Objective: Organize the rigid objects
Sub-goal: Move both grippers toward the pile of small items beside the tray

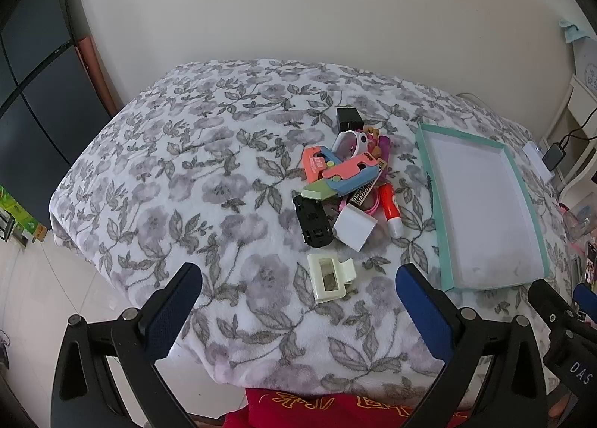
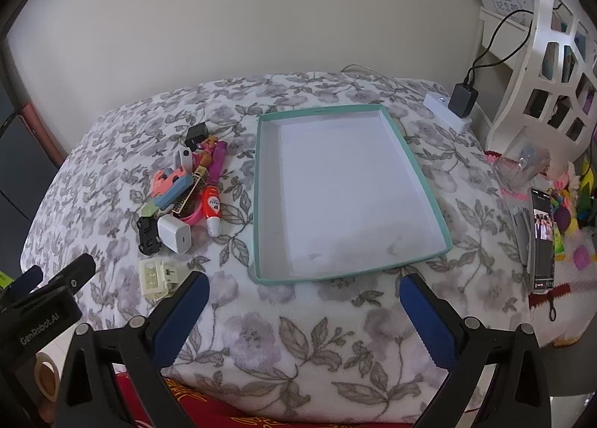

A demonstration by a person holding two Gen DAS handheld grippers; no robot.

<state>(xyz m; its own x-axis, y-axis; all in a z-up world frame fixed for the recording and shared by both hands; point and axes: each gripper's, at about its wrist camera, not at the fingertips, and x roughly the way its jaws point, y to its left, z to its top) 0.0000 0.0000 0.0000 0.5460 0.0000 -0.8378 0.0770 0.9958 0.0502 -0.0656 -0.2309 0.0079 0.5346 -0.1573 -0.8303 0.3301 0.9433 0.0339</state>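
A pile of small rigid objects lies on the floral blanket: a pink-and-blue toy, a black toy car, a white charger cube, a red-and-white tube, a black adapter. A cream hair clip lies apart, nearest me. An empty teal-rimmed tray sits right of the pile. My left gripper is open above the hair clip. My right gripper is open before the tray's near edge.
A floral blanket covers the table. A white power strip with a black plug sits at the back right. A phone, a clear container and toys lie off the right side. A wall stands behind.
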